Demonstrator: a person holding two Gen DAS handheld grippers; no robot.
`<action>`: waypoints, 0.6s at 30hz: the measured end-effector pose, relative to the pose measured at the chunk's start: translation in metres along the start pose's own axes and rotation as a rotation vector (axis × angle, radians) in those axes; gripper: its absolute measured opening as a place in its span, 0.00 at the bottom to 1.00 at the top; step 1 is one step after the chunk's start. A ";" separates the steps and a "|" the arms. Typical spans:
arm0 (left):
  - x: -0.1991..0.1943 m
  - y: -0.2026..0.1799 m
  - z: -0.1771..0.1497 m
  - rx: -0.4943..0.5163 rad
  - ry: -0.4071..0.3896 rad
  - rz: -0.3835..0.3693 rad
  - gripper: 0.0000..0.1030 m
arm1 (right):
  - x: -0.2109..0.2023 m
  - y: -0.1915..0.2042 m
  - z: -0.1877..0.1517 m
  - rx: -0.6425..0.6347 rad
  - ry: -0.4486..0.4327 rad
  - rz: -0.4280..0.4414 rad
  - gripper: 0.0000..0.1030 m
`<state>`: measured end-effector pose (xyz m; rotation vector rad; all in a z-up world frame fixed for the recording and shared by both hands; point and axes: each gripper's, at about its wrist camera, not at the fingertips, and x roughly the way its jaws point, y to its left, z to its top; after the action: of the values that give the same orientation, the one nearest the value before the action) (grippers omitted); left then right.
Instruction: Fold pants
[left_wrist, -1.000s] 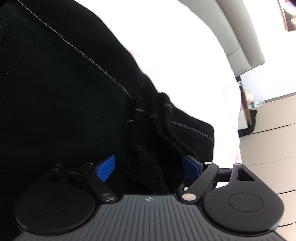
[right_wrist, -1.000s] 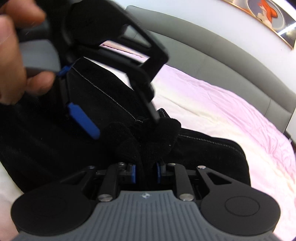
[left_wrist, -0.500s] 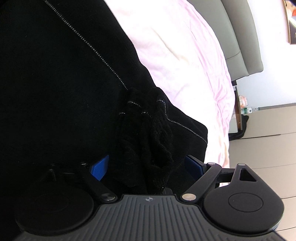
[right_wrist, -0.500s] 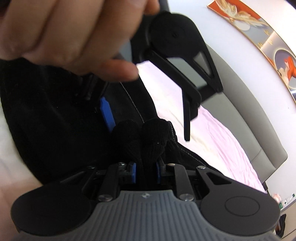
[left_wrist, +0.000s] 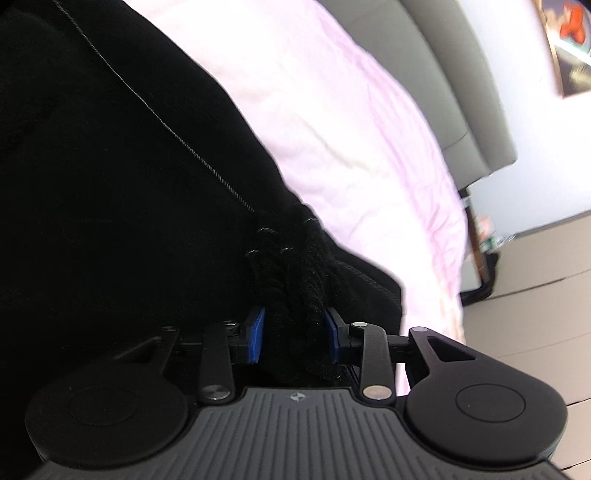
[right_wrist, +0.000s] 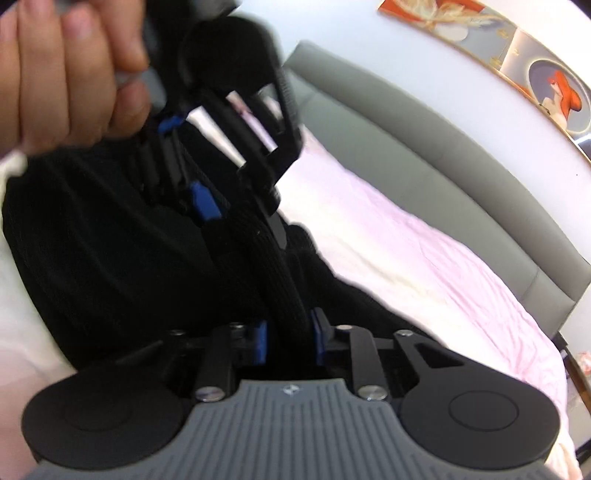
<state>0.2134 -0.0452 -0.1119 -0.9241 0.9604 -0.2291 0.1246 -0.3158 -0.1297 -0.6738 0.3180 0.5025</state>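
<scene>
L gripper has just closed: half a sec ago its blue fingers stood wide either side of a bunched ridge of fabric, now they're narrow and pinching that bunch of the black pants. R gripper was already clamped on a thick fold of the same pants and is still clamped, fingers narrow w/ cloth between them. So both ends of the bunched edge are now held, which I read as grasp step done, lift/fold-over step next.

Pants lie on the bed's pink sheet, filling the near-left of both views; sheet is bare to the right, grey headboard at the far side. In the R view the L gripper and the person's left hand sit just beyond, close to the R one, slightly blurred, so prob. in motion.

Risk: the two grips are v. close together on a thick wad; layers may slip unevenly when pulled apart.
</scene>
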 end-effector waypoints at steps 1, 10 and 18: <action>-0.004 0.000 -0.002 0.008 -0.020 -0.013 0.37 | -0.004 0.001 0.004 0.000 -0.020 -0.002 0.15; 0.038 0.014 -0.010 0.178 0.017 0.228 0.41 | 0.012 0.039 -0.001 -0.099 0.140 0.094 0.21; 0.035 0.020 -0.010 0.173 0.015 0.216 0.43 | -0.035 -0.102 -0.017 0.630 0.014 0.171 0.36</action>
<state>0.2214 -0.0571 -0.1505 -0.6555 1.0295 -0.1334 0.1478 -0.4068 -0.0749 -0.0384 0.5206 0.5236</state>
